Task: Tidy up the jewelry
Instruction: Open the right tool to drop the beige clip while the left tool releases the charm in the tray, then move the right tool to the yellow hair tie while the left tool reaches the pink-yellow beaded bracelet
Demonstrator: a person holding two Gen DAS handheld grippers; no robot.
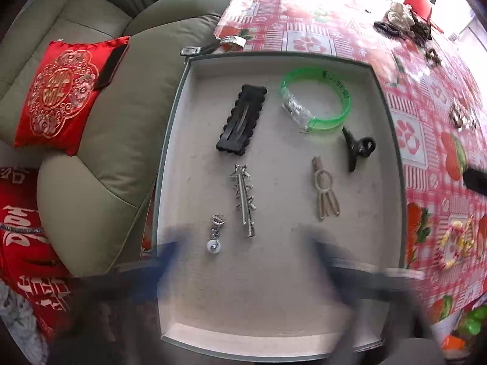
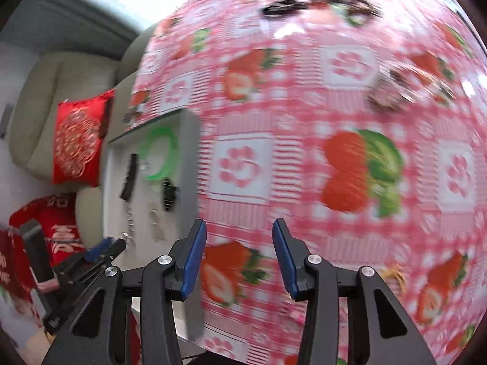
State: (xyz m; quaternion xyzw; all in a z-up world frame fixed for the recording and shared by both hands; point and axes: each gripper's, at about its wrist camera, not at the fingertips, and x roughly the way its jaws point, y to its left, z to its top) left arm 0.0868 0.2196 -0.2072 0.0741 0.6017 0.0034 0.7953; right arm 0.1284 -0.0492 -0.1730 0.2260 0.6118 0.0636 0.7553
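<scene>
Tray: I see a shallow grey-rimmed tray on the strawberry tablecloth, at the table's edge beside a sofa.
Jewelry: a green bangle, black scalloped clip, black claw clip and silver star clip lie apart inside.
Hard to read: dark print on the bangle, too small.
Left gripper: blurred, jaws spread wide, empty.
Right gripper: partly open over bare cloth, holding nothing.

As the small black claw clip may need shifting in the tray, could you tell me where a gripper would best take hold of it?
Probably across the narrow straight stem of the black claw clip, coming from above with one finger on each long side. It lies flat in the tray; its looped end is bulkier, and the green bangle crowds its upper tip, so grip lower down.
</scene>
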